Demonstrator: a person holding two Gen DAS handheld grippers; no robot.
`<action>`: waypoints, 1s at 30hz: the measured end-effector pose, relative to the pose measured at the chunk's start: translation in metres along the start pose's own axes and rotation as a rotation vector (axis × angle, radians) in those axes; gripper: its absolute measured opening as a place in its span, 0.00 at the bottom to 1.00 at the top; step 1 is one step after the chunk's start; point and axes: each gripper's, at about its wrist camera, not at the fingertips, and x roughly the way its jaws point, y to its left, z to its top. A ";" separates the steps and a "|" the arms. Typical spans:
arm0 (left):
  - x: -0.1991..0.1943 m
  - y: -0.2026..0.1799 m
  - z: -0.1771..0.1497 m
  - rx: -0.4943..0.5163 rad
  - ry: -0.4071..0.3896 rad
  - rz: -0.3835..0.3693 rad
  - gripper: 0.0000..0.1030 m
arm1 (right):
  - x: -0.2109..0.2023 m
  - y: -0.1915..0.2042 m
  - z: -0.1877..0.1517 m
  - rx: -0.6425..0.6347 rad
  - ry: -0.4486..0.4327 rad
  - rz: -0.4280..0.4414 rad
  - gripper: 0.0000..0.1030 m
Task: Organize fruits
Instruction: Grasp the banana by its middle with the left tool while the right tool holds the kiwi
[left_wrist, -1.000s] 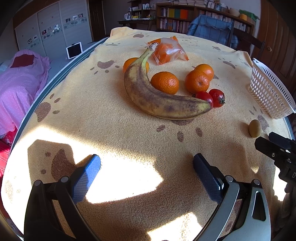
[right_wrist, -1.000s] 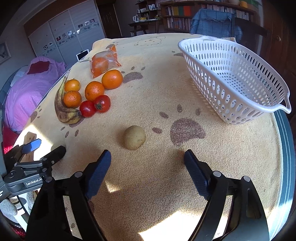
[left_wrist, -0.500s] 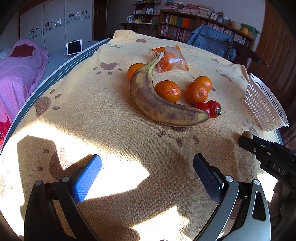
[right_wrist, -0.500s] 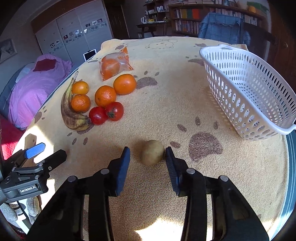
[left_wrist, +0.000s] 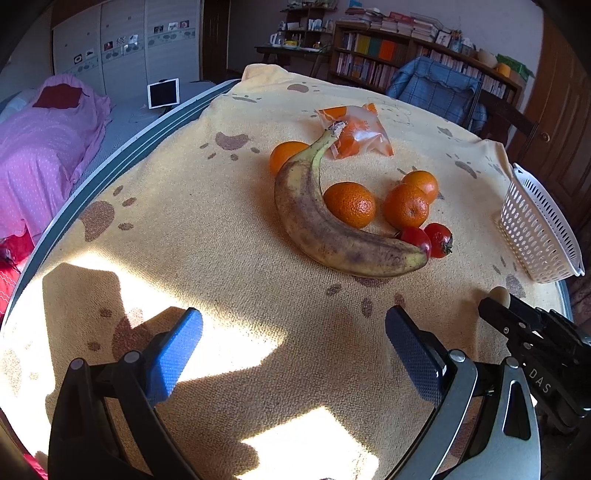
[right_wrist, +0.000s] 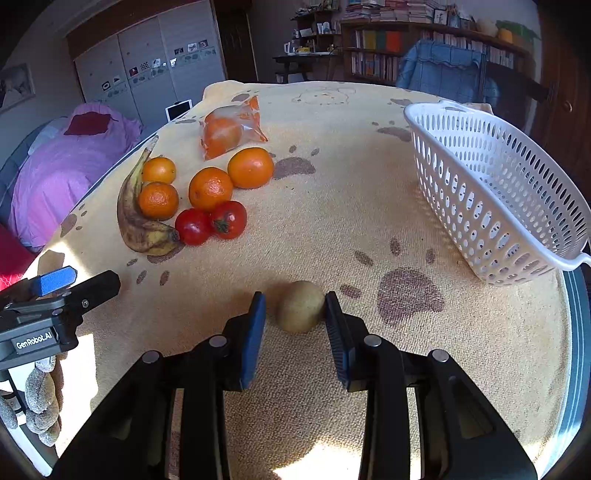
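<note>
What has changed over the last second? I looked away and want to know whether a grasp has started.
The right gripper moved up to the kiwi and its jaws have just been closing around it; the kiwi sits between them, the right pad touching, a slight gap on the left. The kiwi remains on the table. The left gripper stayed open and idle; the banana, oranges, tomatoes and basket are unmoved.

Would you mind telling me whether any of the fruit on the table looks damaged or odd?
The banana beside the oranges is heavily browned and spotted, clearly overripe. One orange sits sealed in a plastic bag, unlike the loose ones. Nothing looks spilled.
</note>
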 end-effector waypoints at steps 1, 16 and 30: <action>-0.001 -0.001 0.005 -0.005 -0.008 0.001 0.95 | 0.000 -0.001 0.000 0.004 0.000 0.003 0.33; 0.040 -0.018 0.053 -0.004 -0.005 0.112 0.95 | -0.001 -0.004 -0.001 0.015 -0.011 0.020 0.33; 0.011 0.028 0.028 -0.051 -0.007 0.100 0.95 | -0.003 -0.005 -0.002 0.019 -0.016 0.032 0.33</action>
